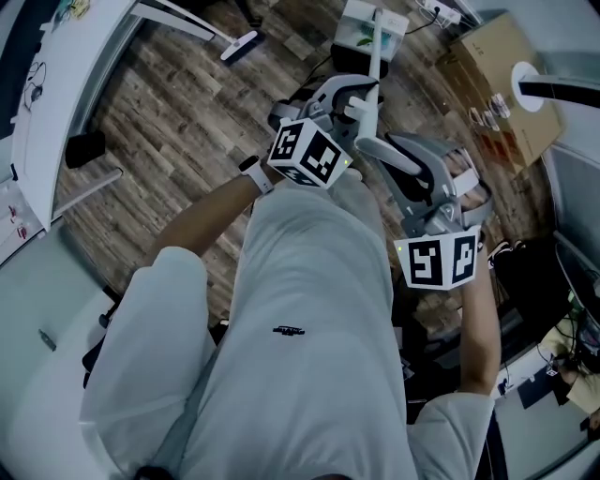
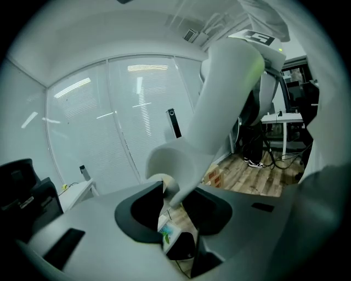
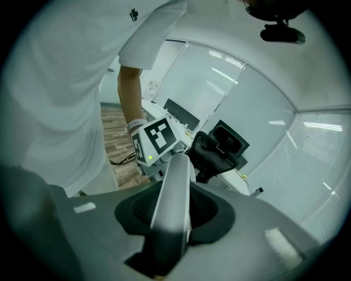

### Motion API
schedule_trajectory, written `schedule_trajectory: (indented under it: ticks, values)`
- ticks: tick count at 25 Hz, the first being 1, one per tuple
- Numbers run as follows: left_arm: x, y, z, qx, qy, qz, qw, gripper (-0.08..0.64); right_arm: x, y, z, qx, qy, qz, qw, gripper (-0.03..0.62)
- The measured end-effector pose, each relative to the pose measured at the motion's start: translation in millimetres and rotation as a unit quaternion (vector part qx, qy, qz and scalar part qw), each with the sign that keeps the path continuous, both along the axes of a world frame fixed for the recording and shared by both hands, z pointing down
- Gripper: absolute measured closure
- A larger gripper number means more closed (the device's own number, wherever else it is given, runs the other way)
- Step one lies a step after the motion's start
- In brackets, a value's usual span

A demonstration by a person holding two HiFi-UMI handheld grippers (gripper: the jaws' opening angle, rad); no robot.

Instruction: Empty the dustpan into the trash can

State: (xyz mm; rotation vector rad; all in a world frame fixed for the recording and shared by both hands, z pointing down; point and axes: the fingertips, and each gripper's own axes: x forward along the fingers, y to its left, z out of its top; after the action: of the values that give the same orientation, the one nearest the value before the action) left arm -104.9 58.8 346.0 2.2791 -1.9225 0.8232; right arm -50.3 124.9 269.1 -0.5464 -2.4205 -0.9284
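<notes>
The dustpan's long white handle [image 1: 375,58] runs from my grippers down to its white pan [image 1: 370,26], which bears a green label and stands on the wood floor. Through the left jaws the pan [image 2: 167,233] shows small, far below. My left gripper [image 1: 361,111] is shut on the handle [image 2: 219,104], low on its thick upper part. Behind it, my right gripper [image 1: 424,176] is shut on the greyish top end of the handle [image 3: 173,203], which points toward the left gripper's marker cube [image 3: 156,137]. I cannot pick out a trash can in any view.
An open cardboard box [image 1: 502,89] stands at the right, past the pan. A white table [image 1: 56,112] fills the left side, with a white floor tool [image 1: 239,45] beyond it. Cables and shoes lie at the lower right [image 1: 525,281]. My own legs hide the floor below.
</notes>
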Motion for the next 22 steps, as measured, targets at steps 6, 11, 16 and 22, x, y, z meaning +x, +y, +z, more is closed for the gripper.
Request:
schedule_trajectory:
  ticks: [6, 11, 16, 22]
  values:
    - [-9, -4, -15, 0.013, -0.012, -0.006, 0.9998, 0.443, -3, -1, -7, 0.024, -0.013, -0.004, 1.0, 0.463]
    - [-3, 0, 14, -0.026, 0.015, -0.005, 0.9995, 0.438, 2, 0, 19, 0.031, 0.017, -0.02, 0.999, 0.464]
    - [11, 12, 40, -0.062, 0.042, -0.002, 0.9972, 0.439, 6, 7, 31, 0.011, 0.037, -0.037, 0.999, 0.465]
    - [9, 6, 31, -0.044, 0.028, -0.003, 0.9986, 0.443, 3, 6, 24, 0.007, 0.02, -0.017, 1.0, 0.465]
